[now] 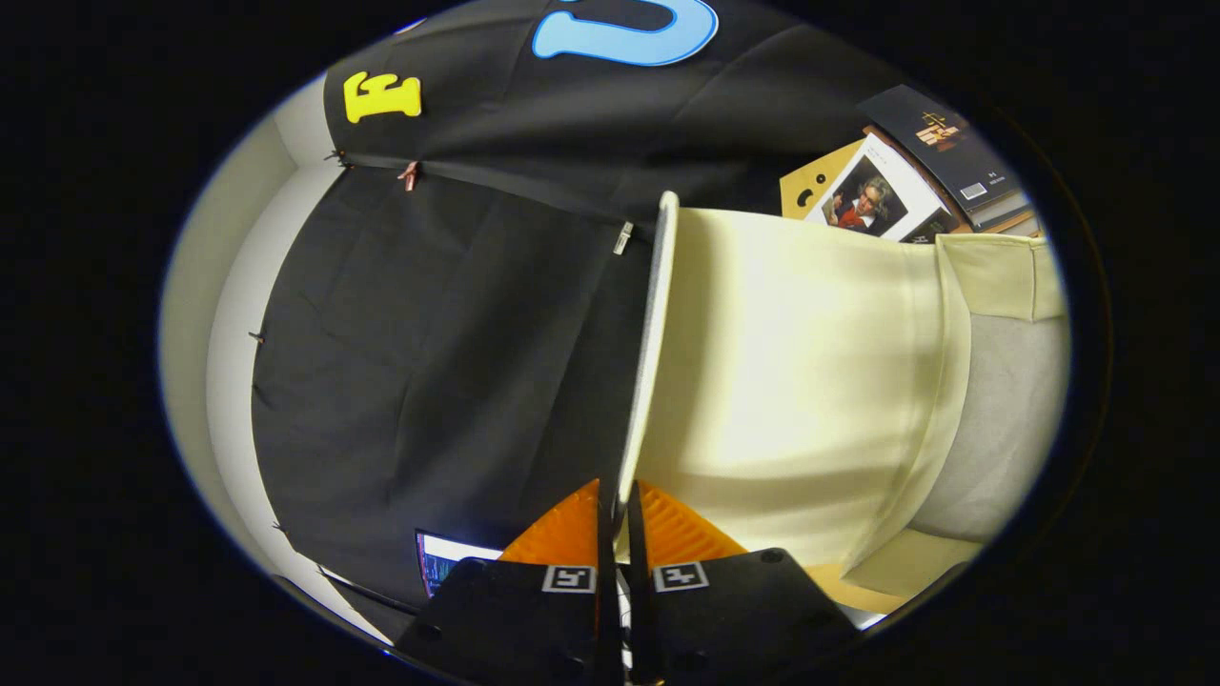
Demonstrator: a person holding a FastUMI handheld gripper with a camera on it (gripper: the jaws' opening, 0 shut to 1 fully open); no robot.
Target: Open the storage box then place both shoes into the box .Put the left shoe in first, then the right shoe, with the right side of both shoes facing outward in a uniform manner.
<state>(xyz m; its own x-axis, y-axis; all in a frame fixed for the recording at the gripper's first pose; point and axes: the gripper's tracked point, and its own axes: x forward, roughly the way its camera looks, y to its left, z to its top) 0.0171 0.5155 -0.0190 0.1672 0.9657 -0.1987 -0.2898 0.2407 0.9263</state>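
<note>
Black cloth hangs behind as the gripper (624, 534) pinches the thin edge of the storage box lid (791, 381).

Both fingers are nearly closed, one on each side of the lid's edge, so they are gripping it. The lid stands tipped up, rising from between the fingers to well beyond them, and its pale cream inside is showing. It looks like a thin, stiff, light flap, so I think it will swing easily, but its smooth face might slip, so the rim is the best place to hold. Next to the lid are the storage box's (1010, 429) cream corner and grey side. Past the box, some books (939, 167) lie in a pile, one with a picture of a person on it. Their writing is too small to read.
</note>
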